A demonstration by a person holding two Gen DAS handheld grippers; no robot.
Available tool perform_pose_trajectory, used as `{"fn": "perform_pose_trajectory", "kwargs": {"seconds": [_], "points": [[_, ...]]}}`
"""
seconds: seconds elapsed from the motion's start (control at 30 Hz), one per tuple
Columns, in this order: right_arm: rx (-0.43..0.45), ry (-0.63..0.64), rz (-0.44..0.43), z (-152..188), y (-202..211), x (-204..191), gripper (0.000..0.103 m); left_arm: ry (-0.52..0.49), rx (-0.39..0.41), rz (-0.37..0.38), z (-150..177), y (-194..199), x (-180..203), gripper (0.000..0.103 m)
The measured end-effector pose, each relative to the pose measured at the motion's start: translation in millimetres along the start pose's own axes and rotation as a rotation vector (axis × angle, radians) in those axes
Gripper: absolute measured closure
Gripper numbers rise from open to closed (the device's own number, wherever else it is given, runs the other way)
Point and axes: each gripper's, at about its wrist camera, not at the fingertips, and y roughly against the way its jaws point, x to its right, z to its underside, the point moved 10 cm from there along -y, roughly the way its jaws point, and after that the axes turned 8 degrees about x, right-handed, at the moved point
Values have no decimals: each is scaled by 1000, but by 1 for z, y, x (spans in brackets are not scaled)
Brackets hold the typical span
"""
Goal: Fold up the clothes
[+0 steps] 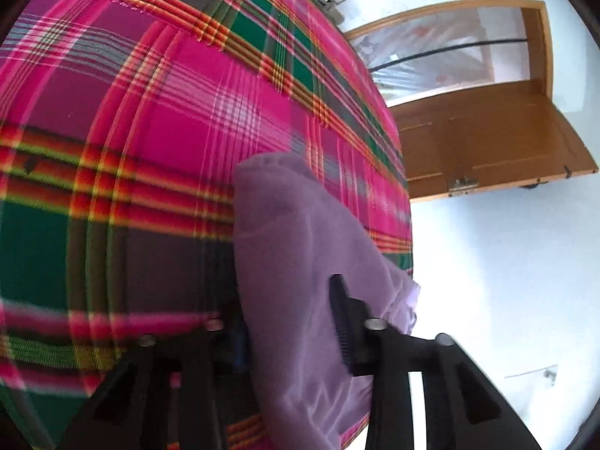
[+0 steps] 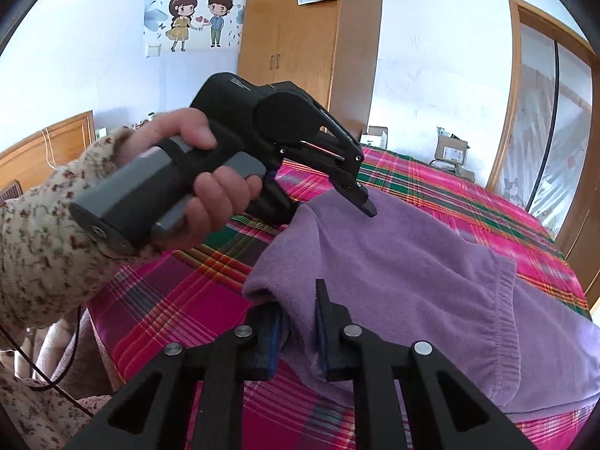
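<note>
Purple garment held at two edges over a plaid bedspread.

Nearest in the right wrist view, the right gripper is seen with its fingers narrow, pinched on a fold of the purple garment, which is spread across the plaid bedspread. Beyond it, the left gripper is seen from outside, carried by a hand in a floral sleeve, its tip at the garment's far edge; a wardrobe and wall stickers are shown behind. In the left wrist view, the left gripper is closed narrowly on the garment, one finger hidden behind cloth. Only there is an open door shown behind the bedspread.
</note>
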Motion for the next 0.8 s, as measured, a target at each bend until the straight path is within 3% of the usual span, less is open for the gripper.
{"fn": "perform_pose_trajectory", "kwargs": {"seconds": [0.07, 0.23, 0.4, 0.6, 0.8], "points": [[-5, -7, -4, -2, -4, 3, 88, 14, 3, 7, 0, 0, -1, 87], [-17, -8, -9, -8, -11, -2, 88, 73, 8, 68, 3, 12, -3, 91], [-8, 13, -13, -17, -15, -13, 89, 41, 50, 51, -8, 22, 0, 91], [-9, 25, -99, -28, -28, -41, 90, 11, 95, 15, -20, 64, -22, 91], [-43, 11, -224, -30, -42, -75, 90, 60, 129, -19, -24, 94, -58, 91]]}}
